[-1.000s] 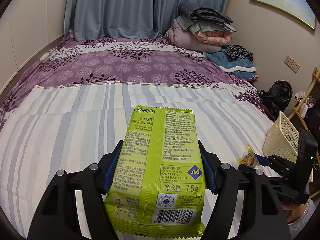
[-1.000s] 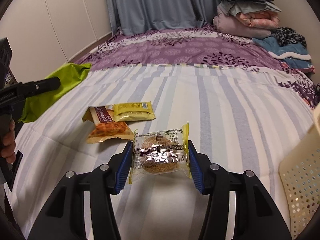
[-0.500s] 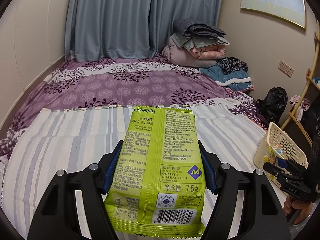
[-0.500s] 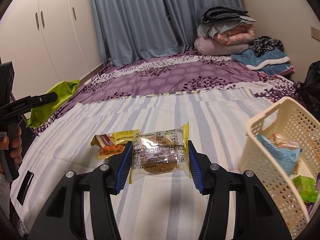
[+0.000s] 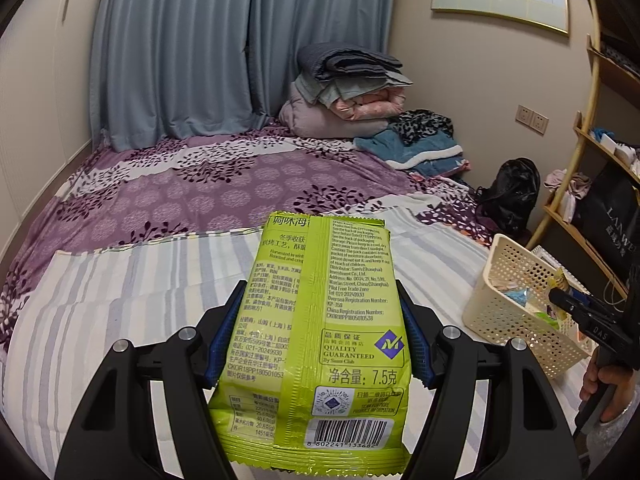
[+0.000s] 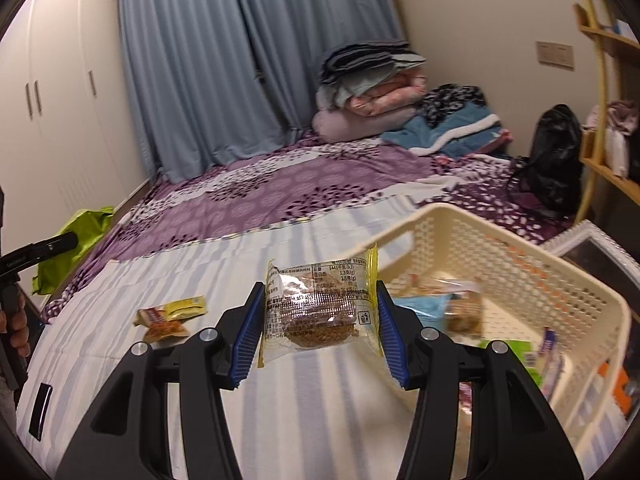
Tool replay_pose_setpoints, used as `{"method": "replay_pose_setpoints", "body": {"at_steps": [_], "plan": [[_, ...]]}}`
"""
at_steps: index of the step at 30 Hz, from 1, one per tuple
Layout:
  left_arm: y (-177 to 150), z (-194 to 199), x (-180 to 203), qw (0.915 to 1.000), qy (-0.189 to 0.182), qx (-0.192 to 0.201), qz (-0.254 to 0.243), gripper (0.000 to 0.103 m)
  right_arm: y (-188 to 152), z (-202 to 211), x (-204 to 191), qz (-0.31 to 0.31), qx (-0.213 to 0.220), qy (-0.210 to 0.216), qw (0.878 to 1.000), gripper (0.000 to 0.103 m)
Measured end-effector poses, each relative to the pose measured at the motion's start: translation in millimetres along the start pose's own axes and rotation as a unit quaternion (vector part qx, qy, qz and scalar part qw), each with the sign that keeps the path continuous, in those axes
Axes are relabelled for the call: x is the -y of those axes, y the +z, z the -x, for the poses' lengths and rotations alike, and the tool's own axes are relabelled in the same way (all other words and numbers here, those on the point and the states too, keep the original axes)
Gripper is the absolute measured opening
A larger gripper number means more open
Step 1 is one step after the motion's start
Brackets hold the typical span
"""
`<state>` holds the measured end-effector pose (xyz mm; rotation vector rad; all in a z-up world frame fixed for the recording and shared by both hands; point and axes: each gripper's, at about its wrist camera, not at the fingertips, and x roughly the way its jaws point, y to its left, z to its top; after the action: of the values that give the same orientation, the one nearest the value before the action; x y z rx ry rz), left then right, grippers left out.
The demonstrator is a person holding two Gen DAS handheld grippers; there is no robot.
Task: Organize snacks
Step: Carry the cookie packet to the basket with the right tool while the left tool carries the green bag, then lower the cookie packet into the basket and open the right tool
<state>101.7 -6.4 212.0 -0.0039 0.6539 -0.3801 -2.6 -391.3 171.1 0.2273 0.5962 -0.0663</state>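
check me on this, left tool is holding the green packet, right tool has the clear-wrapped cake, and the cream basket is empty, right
Not quite. The cream basket is not empty: the right wrist view shows several snack packets already lying in it. The rest stands: the left tool is shut on the green packet, and the right tool is shut on the clear-wrapped cake.

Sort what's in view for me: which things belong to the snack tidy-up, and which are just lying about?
Job: green packet in left hand-held gripper; clear-wrapped cake in right hand-held gripper; cream basket; two loose snacks.

Lying about: folded bedding, black bag, shelf.
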Motion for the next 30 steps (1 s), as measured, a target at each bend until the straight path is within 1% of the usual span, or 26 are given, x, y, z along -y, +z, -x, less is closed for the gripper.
{"method": "replay_pose_setpoints", "body": {"at_steps": [5,9,11,12,14,18,22,24,26,30], "plan": [[2.7,1.5,19.2,0.9999,-0.009,0.003,-0.014,0.070,-10.1,14.1,45.6,-0.034,-0.001,-0.045,0.998,0.054],[6.5,1.3,33.7,0.9995,-0.015,0.003,-0.028,0.070,-18.3,20.7,69.4,-0.046,-0.003,-0.065,0.997,0.056],[8.9,1.6,42.5,0.9992,-0.017,0.004,-0.036,0.070,-21.8,24.3,78.8,-0.053,0.000,-0.068,0.996,0.056],[9.8,2.0,47.5,0.9991,-0.019,0.005,-0.039,0.070,-23.5,25.6,80.8,-0.056,0.003,-0.068,0.996,0.057],[11.5,2.4,56.9,0.9987,-0.022,0.006,-0.046,0.070,-25.5,31.3,86.2,-0.060,0.013,-0.072,0.996,0.072],[14.4,4.2,78.3,0.9977,-0.027,0.008,-0.061,0.070,-28.5,39.0,93.9,-0.063,0.024,-0.069,0.995,0.074],[16.8,5.7,99.9,0.9964,-0.034,0.011,-0.077,0.070,-33.2,46.7,101.4,-0.073,0.035,-0.066,0.995,0.082],[18.1,5.8,111.4,0.9957,-0.038,0.012,-0.084,0.070,-35.1,50.3,104.4,-0.075,0.041,-0.069,0.994,0.084],[19.7,4.5,126.1,0.9947,-0.043,0.013,-0.093,0.070,-37.7,54.8,109.6,-0.080,0.047,-0.070,0.993,0.088],[21.6,-3.3,162.5,0.9914,-0.066,0.010,-0.113,0.070,-41.5,62.2,117.0,-0.080,0.051,-0.075,0.993,0.088]]}}
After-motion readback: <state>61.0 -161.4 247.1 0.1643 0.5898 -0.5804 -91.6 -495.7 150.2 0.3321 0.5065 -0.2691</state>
